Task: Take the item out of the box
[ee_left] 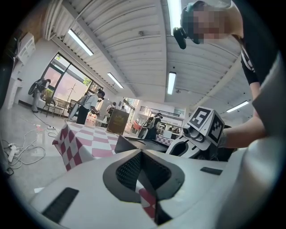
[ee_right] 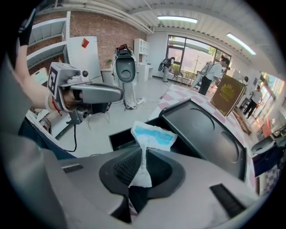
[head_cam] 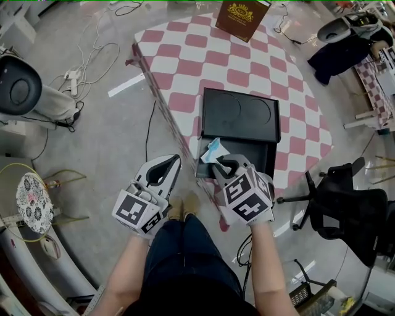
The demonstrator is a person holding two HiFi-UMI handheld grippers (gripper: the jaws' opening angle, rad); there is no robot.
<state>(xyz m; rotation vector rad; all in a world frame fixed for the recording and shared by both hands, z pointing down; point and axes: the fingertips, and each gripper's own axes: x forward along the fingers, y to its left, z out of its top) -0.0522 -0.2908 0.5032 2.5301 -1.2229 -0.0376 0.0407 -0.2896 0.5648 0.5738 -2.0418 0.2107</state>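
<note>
A black box [head_cam: 266,158] lies open at the near edge of the pink-and-white checked table [head_cam: 185,68]. Its lid [head_cam: 241,115], with two round recesses, rests flat behind it. My right gripper [head_cam: 217,165] hangs over the box's left end, shut on a small white-and-blue packet [head_cam: 213,150]. In the right gripper view the packet [ee_right: 153,136] is pinched between the jaws [ee_right: 142,167] and fans out above the box's cavity [ee_right: 119,138]. My left gripper [head_cam: 171,163] sits off the table's left side over the floor, its jaws [ee_left: 142,172] shut with nothing between them.
A dark brown carton [head_cam: 242,18] stands at the table's far edge. A black office chair [head_cam: 349,203] is close on the right. Cables [head_cam: 92,58] trail over the floor at left, near a grey machine [head_cam: 18,92]. People stand far off [ee_left: 87,107].
</note>
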